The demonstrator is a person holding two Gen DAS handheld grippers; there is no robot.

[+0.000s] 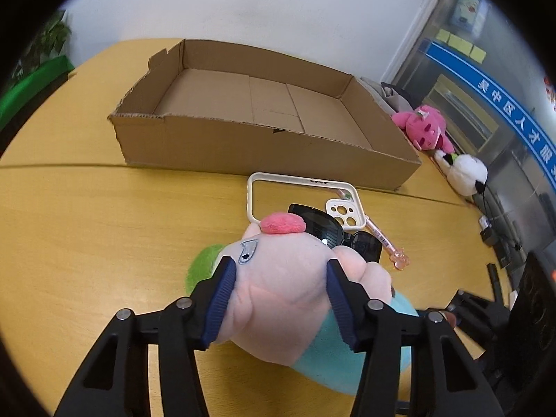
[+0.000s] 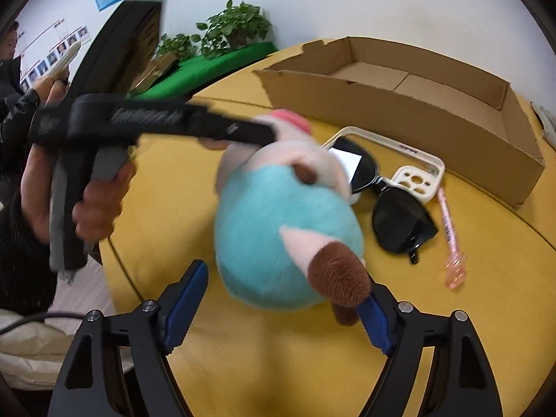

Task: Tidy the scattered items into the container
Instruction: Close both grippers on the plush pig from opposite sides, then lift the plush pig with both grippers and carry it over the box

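Observation:
A plush toy (image 1: 288, 278) with a pale pink head, a pink cap and a turquoise body (image 2: 278, 229) lies on the yellow table. My left gripper (image 1: 278, 278) is shut on its head, and both blue pads dent the fabric. My right gripper (image 2: 283, 285) stands open behind the toy's body, with a brown foot (image 2: 337, 274) resting against the right finger. Just beyond the toy lie black sunglasses (image 1: 323, 226), a white phone case (image 1: 257, 180) and a pink pen (image 1: 389, 246). Behind them stands an empty, shallow cardboard box (image 1: 208, 146).
A pink plush (image 1: 424, 128) and a white plush (image 1: 465, 173) sit at the table's right edge beside the box. Potted plants (image 2: 236, 24) on a green cloth stand at the far left. A hand (image 2: 93, 205) holds the left gripper's handle at the table's left edge.

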